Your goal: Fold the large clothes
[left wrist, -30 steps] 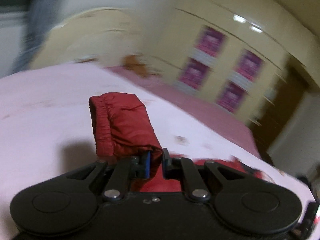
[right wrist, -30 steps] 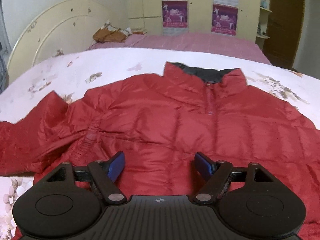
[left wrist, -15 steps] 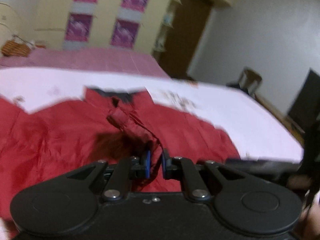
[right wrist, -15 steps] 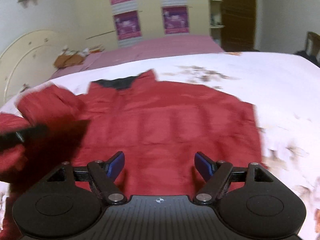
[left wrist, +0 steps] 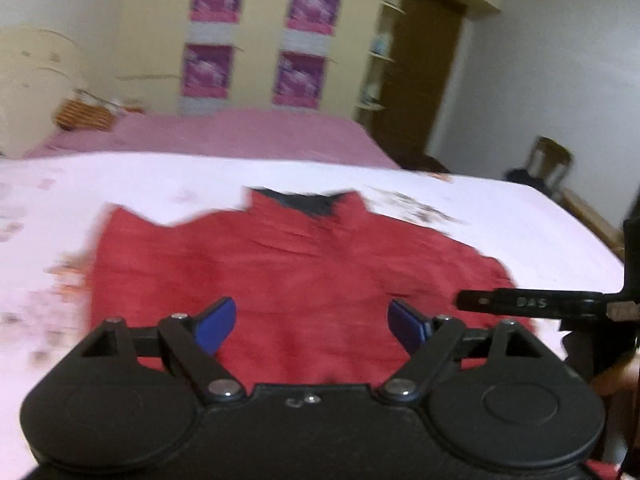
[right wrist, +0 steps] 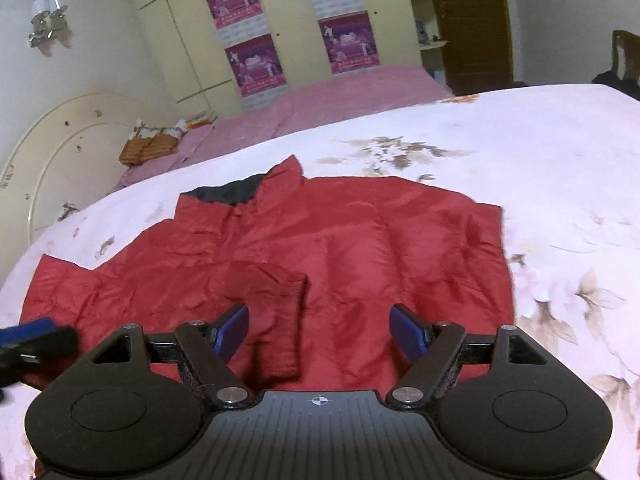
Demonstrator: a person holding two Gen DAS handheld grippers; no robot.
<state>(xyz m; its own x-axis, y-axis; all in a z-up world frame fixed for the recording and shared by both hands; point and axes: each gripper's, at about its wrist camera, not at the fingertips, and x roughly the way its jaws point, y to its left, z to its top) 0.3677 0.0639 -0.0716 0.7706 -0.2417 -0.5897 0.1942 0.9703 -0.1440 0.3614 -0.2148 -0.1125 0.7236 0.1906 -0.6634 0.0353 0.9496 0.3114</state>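
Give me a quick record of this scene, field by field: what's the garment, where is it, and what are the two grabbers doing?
garment: red puffer jacket, dark lining at the collar
surface: floral bedsheet
sleeve: folded across the jacket's front
left gripper: jaws just opened, nothing between them
right gripper: open, above the sleeve's cuff
background: wardrobe with pink posters

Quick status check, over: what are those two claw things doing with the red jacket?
Left gripper fingers just opened, nothing between them. Right gripper open, empty. Red jacket flat on bed, one sleeve folded across its front. Nothing in the way.
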